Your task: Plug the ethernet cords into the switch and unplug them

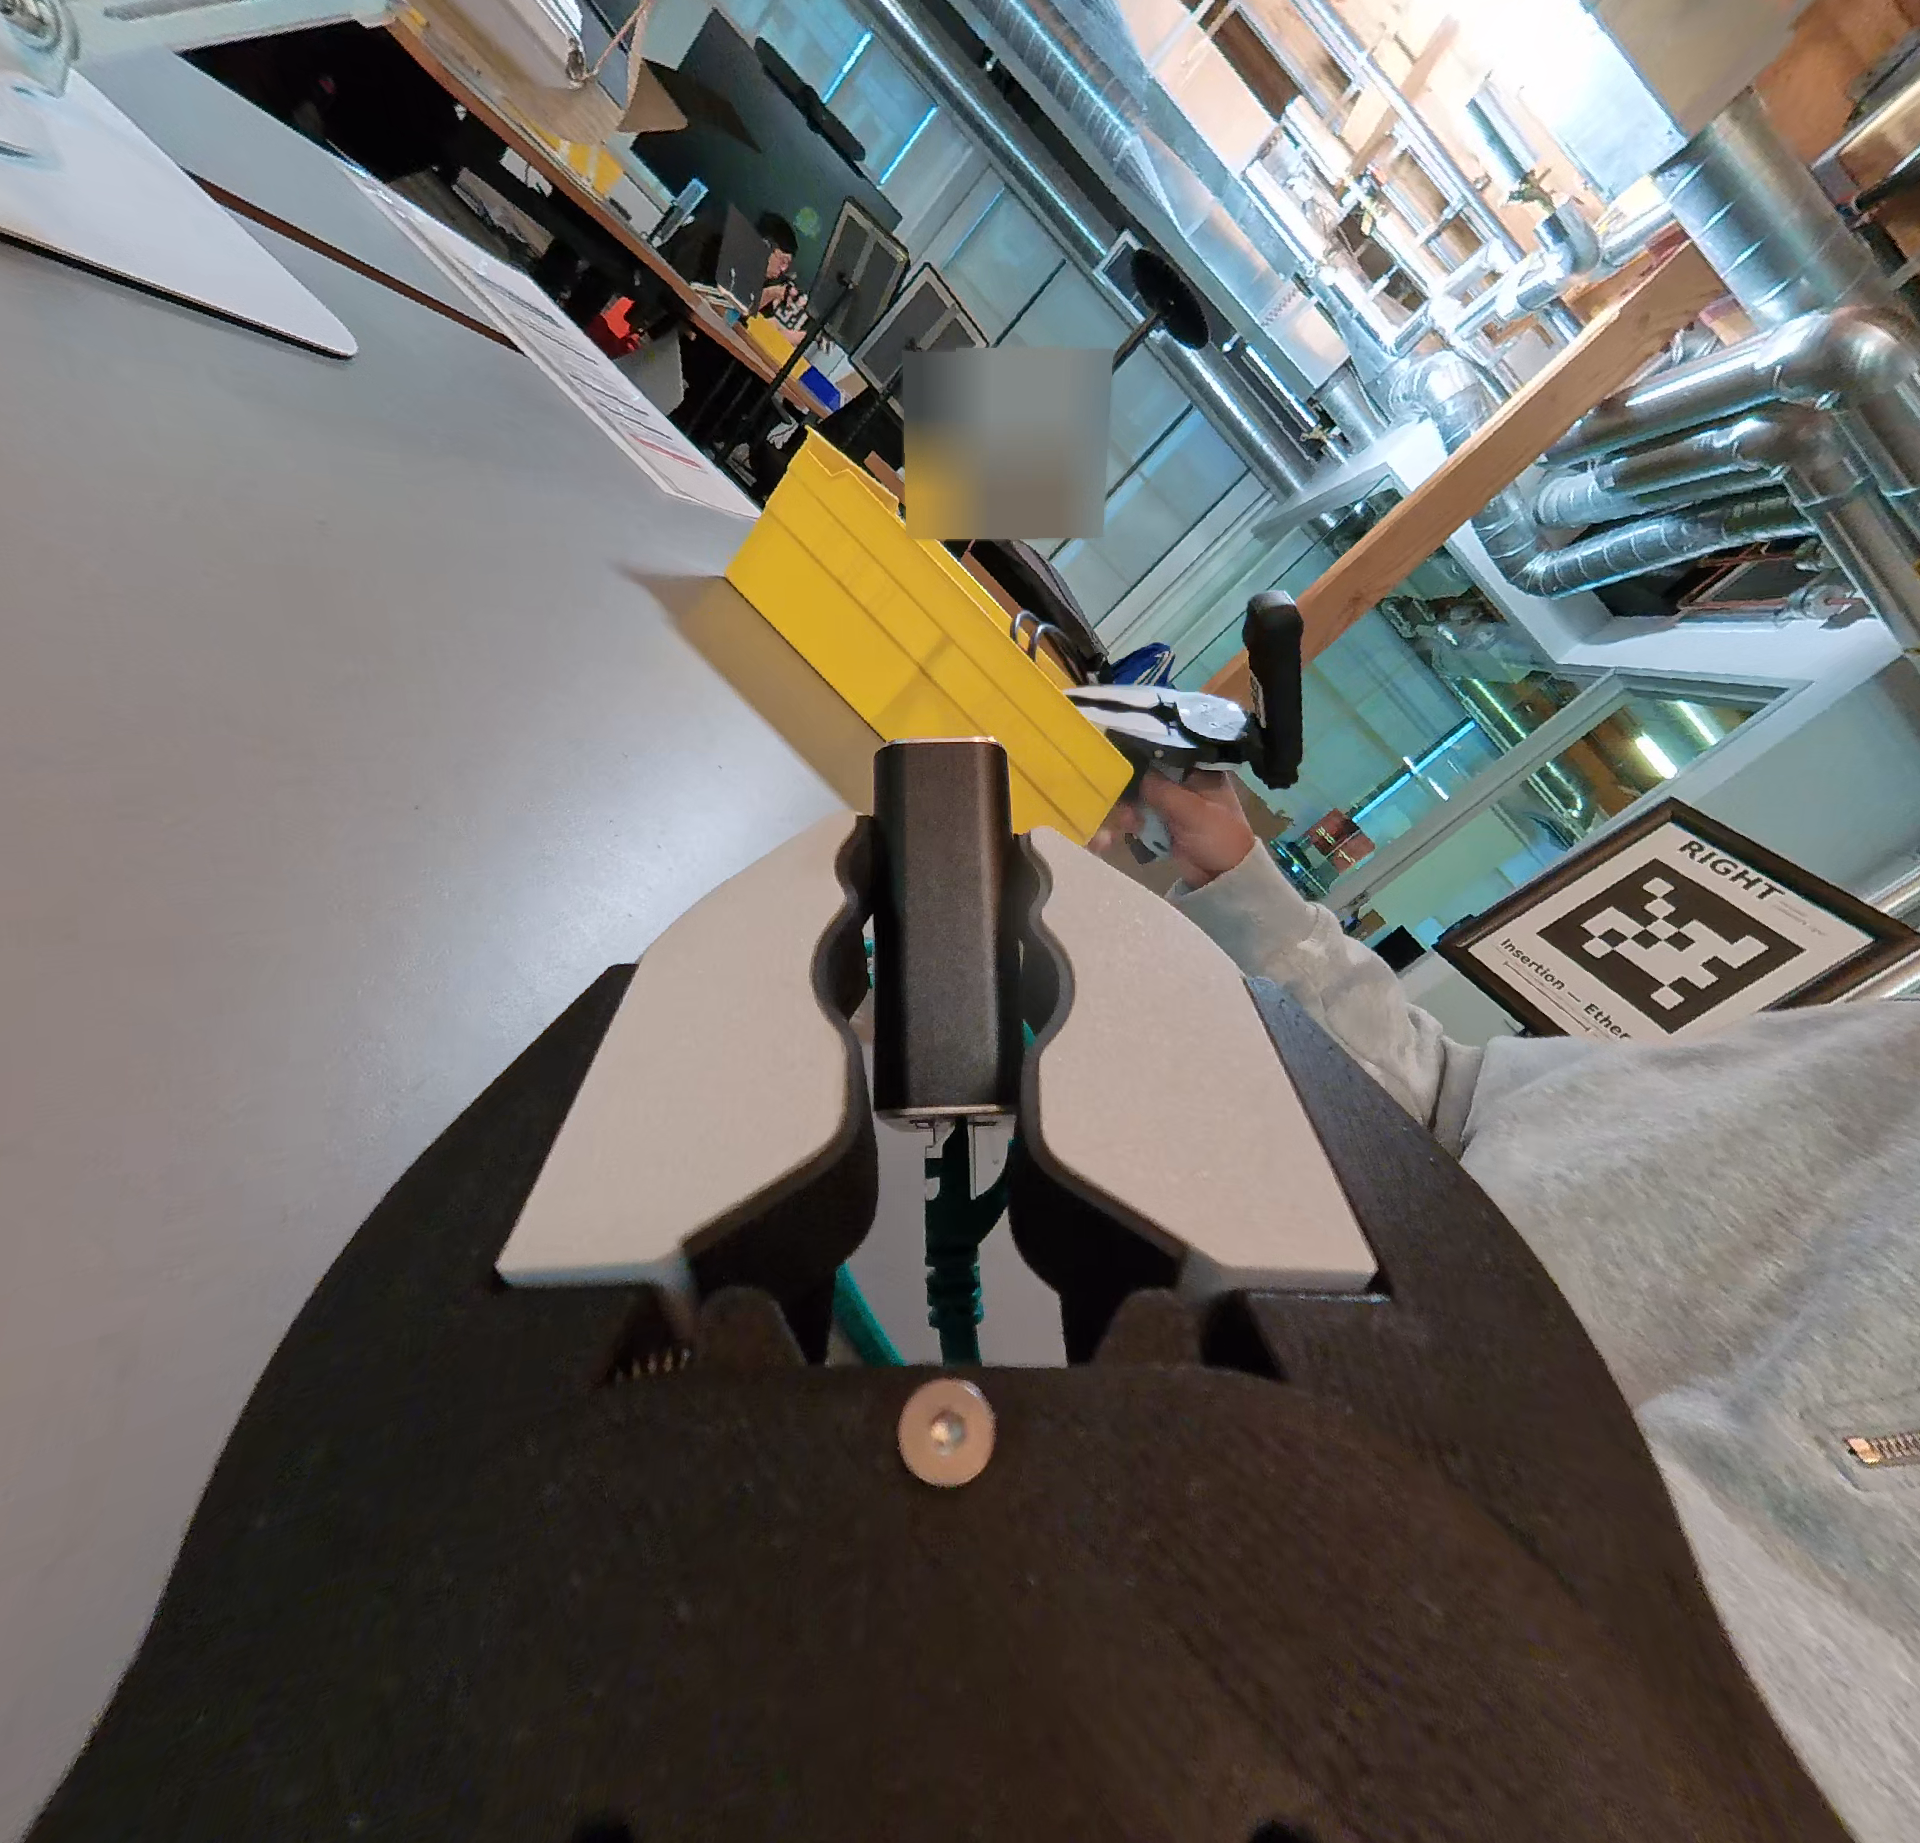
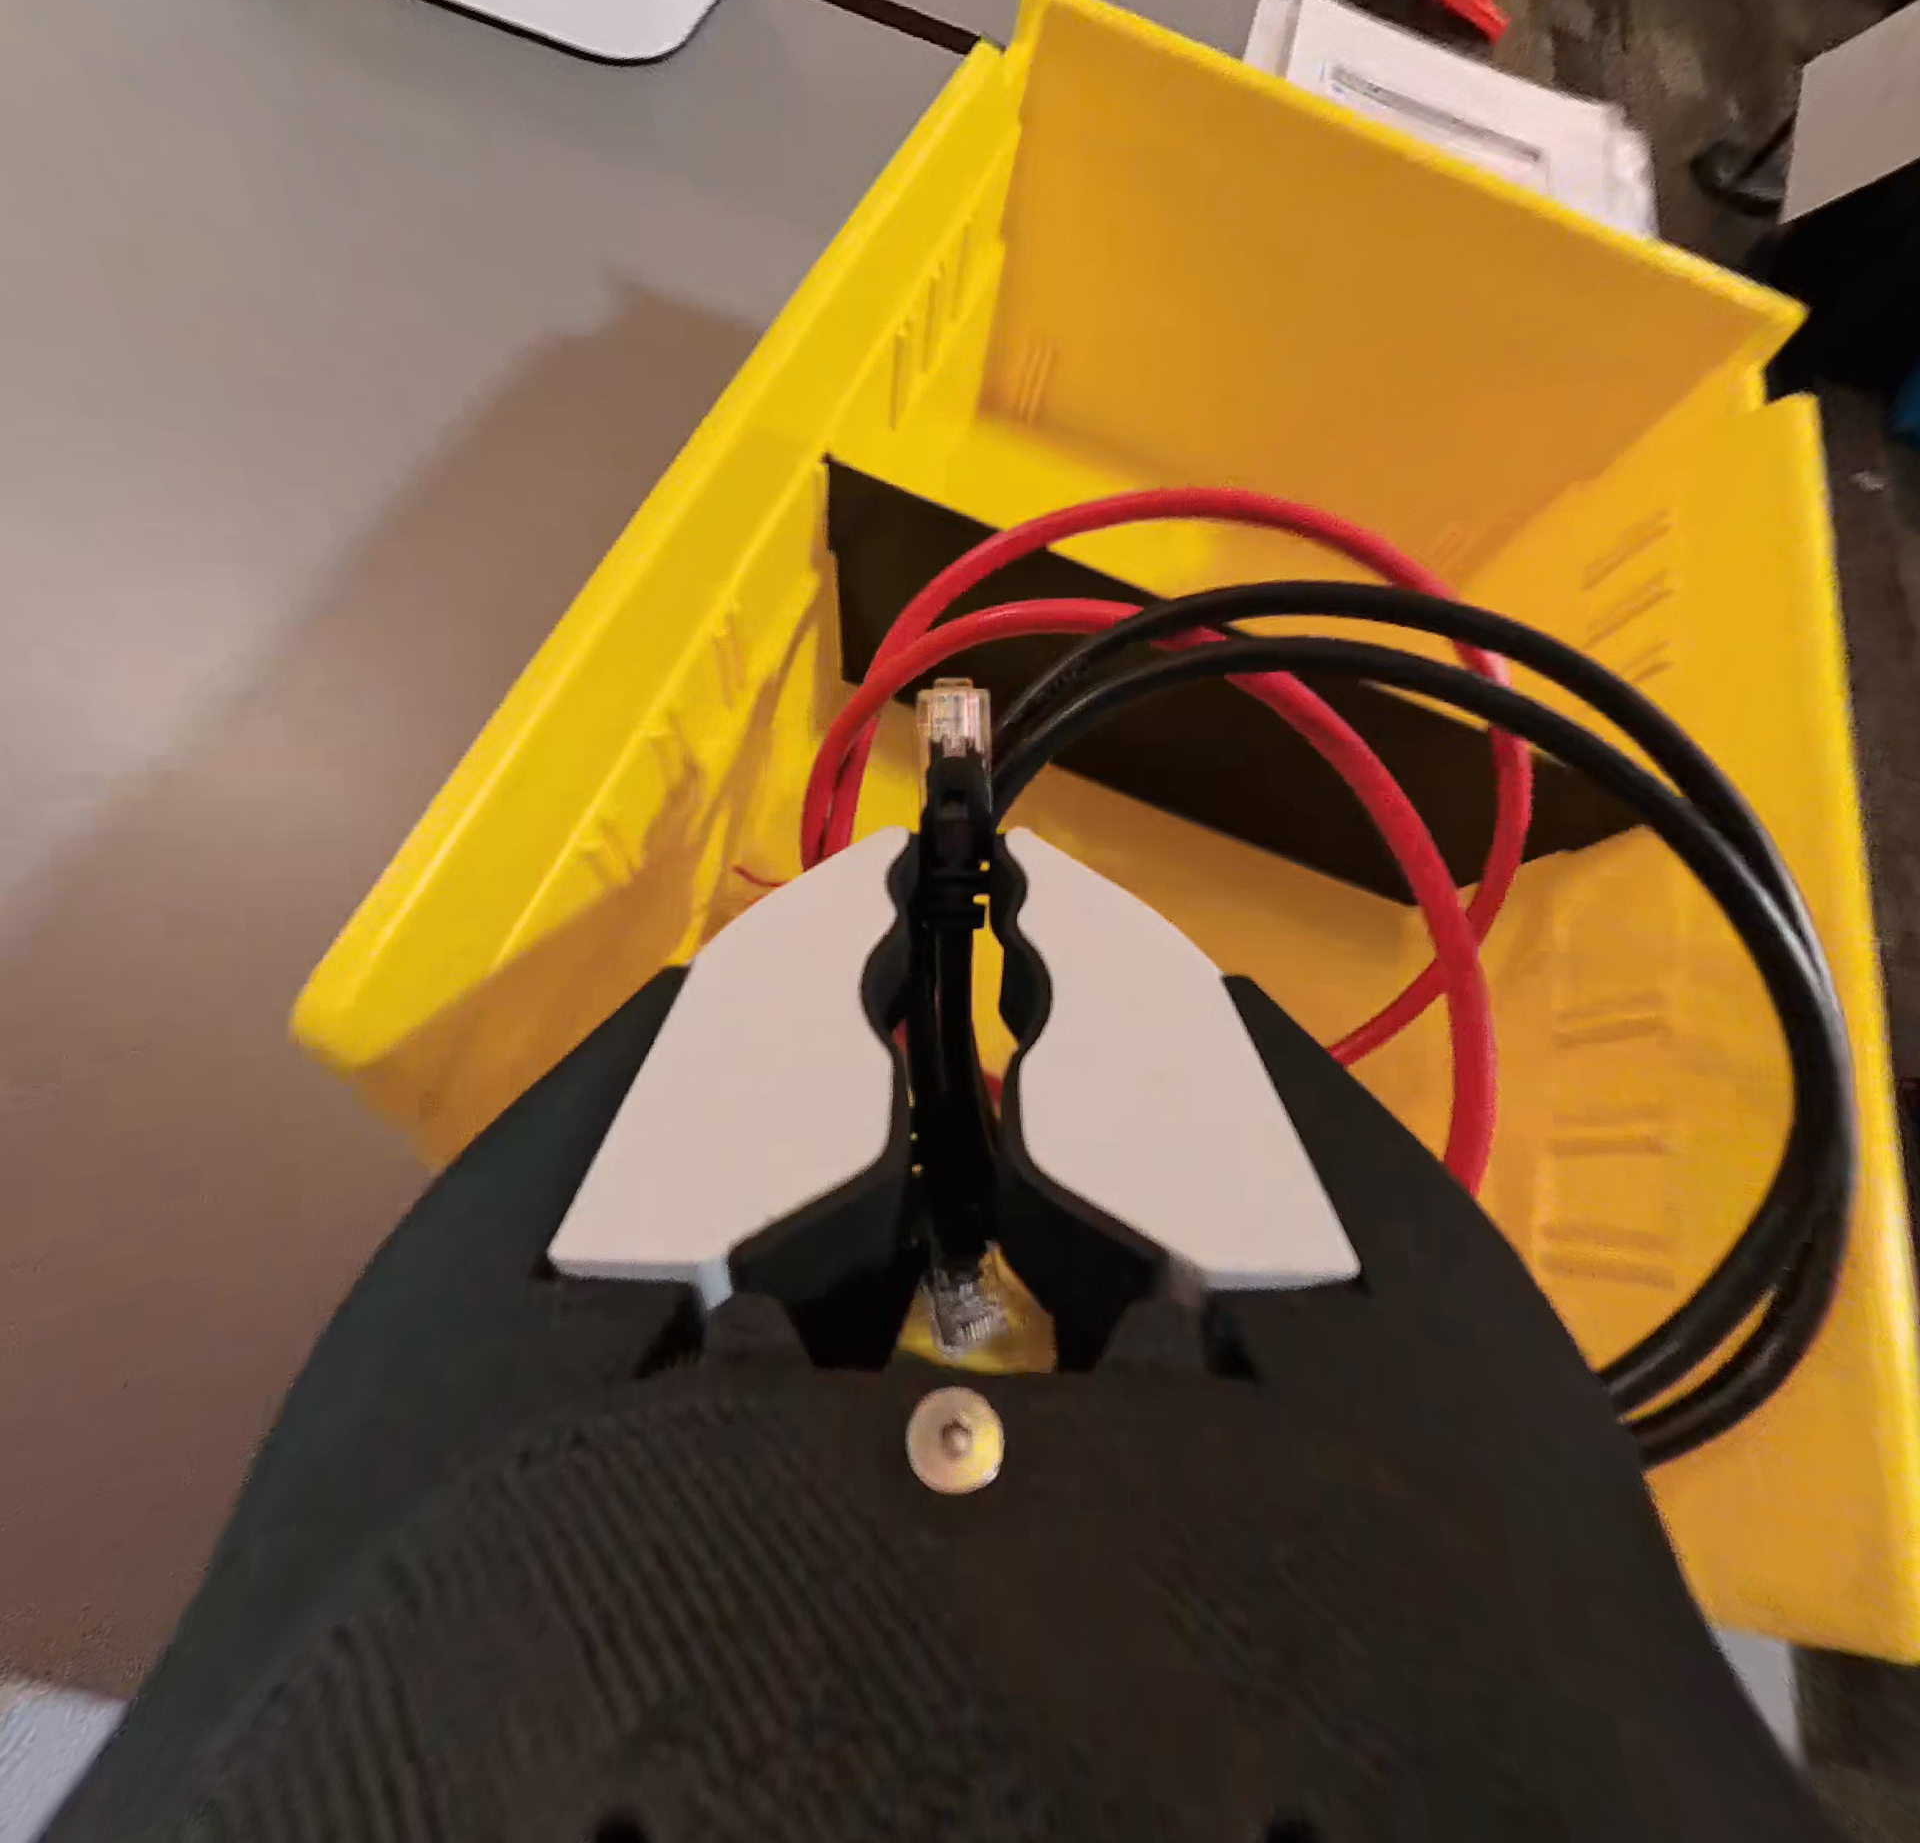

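Note:
My left gripper [image 1: 940, 837] is shut on a small black switch [image 1: 940, 920], held upright above the grey table. A green ethernet cord [image 1: 951, 1274] hangs from the switch's lower end. My right gripper [image 2: 951, 837] is shut on the black ethernet cord [image 2: 951, 920] just behind its clear plug [image 2: 954, 718], which points forward over the yellow bin [image 2: 1299, 266]. The cord's black loops [image 2: 1662, 817] trail into the bin, over a red cord [image 2: 1455, 702]. The right gripper also shows far off in the left wrist view [image 1: 1195, 723], over the bin [image 1: 914, 640].
A black divider [image 2: 1195, 744] crosses the bin. A white stand base [image 1: 156, 235] and a paper sheet [image 1: 582, 380] lie on the grey table [image 1: 312, 754]. A framed marker card [image 1: 1673, 926] stands at the right. A person's grey sleeve [image 1: 1351, 983] reaches toward the bin.

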### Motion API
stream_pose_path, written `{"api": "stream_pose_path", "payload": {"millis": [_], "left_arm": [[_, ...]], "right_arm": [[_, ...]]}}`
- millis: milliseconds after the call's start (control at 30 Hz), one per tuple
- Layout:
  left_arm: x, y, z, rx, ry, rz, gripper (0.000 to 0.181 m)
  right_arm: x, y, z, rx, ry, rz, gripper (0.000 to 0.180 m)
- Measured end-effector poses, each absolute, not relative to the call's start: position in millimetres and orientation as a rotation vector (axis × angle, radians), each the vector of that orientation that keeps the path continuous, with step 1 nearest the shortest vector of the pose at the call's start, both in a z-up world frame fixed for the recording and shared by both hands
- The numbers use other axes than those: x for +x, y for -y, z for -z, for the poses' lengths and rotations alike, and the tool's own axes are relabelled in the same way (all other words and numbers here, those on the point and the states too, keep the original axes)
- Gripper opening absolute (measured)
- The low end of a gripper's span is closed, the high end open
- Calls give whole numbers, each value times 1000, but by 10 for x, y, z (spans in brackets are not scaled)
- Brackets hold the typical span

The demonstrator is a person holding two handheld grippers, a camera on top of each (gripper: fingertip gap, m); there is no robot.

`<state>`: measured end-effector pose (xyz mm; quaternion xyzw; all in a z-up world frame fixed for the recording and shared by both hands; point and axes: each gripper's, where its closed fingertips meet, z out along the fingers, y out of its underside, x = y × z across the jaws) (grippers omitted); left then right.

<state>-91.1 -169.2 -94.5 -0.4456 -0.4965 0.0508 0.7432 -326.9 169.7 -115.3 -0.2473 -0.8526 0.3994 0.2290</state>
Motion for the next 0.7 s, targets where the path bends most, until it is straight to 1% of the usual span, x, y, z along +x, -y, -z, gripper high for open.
{"api": "stream_pose_path", "payload": {"millis": [133,233,400,533,700], "left_arm": [[-911,1698,945,-974,1090,-116,23],[-913,1701,945,-972,1092,-116,23],[-906,1703,938,-971,1087,-122,23],[-903,1706,934,-963,1084,-113,23],[-900,1708,930,-957,1079,-105,23]], "right_arm": [[-3483,-1583,982,-420,2164,-1037,12],[-3498,-1410,893,-300,2130,-1040,12],[-3402,-1306,782,-332,2161,-1182,12],[-3123,-1485,520,-344,2112,-1347,12],[-2838,-1714,197,-371,2001,-1435,12]]}}
